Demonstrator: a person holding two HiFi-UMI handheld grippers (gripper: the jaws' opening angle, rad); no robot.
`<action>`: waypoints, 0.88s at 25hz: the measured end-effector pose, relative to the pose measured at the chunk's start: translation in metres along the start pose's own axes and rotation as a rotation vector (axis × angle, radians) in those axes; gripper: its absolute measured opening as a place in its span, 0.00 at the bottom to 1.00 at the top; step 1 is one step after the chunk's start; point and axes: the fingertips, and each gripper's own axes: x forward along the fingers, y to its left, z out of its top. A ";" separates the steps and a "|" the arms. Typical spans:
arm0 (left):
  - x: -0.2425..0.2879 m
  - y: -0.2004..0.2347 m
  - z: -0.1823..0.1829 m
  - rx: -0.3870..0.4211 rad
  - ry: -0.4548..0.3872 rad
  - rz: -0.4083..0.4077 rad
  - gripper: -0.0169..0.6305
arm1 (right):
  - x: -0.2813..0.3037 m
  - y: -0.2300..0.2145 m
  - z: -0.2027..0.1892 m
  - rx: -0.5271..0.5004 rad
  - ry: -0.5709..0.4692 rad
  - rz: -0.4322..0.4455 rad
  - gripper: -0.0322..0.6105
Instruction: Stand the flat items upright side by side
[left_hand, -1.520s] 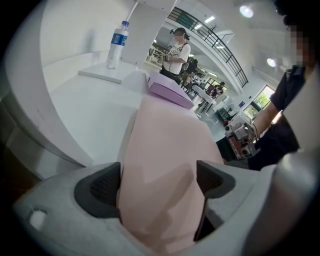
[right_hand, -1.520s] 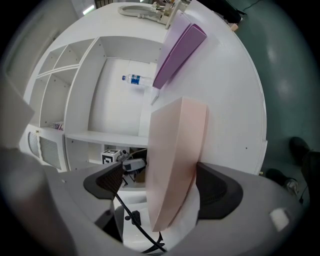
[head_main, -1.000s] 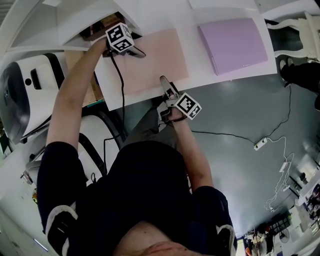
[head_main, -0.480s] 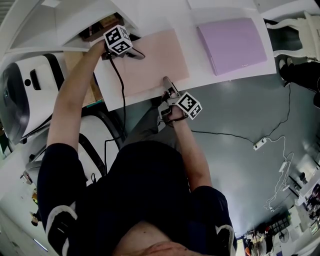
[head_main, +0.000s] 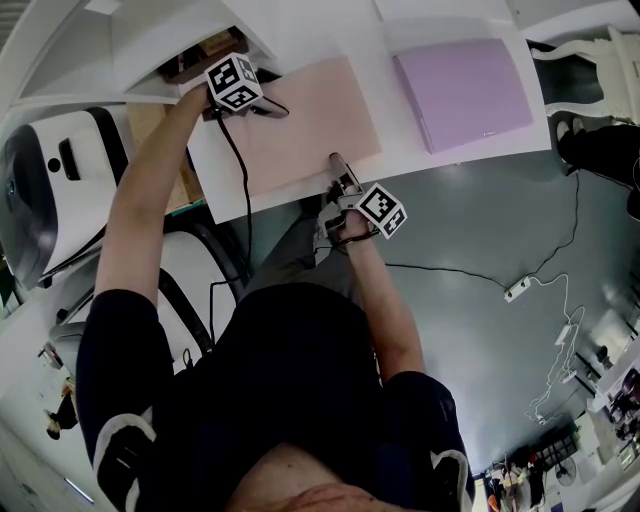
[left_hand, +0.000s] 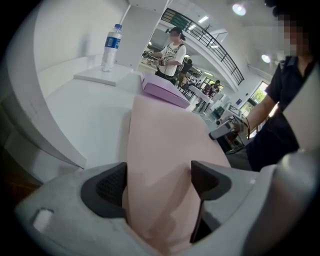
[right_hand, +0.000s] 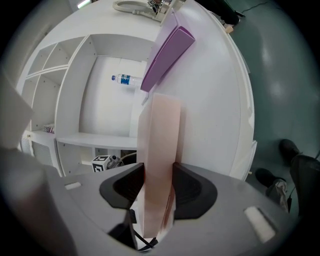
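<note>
My right tongs just closed on the pink folder. My left tongs stand wide open around its corner.

Nothing legible (bottle label too small).

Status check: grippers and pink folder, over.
Right gripper just closed onto pink folder, near edge. Left gripper open, far edge between jaws. Folder lying flat, nothing blocking.

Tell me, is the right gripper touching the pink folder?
Touching. The right gripper view shows the right gripper, its jaws having just been closing, pressing both sides of the pink folder between them.
</note>
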 end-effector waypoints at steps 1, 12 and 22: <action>0.000 0.000 0.001 -0.001 -0.011 -0.001 0.67 | -0.001 0.001 0.002 -0.004 -0.002 0.005 0.32; -0.019 -0.009 0.022 -0.024 -0.225 0.034 0.67 | -0.019 0.040 0.028 -0.178 -0.049 0.039 0.31; -0.039 -0.008 0.041 -0.004 -0.327 0.111 0.67 | -0.028 0.062 0.043 -0.260 -0.068 0.038 0.30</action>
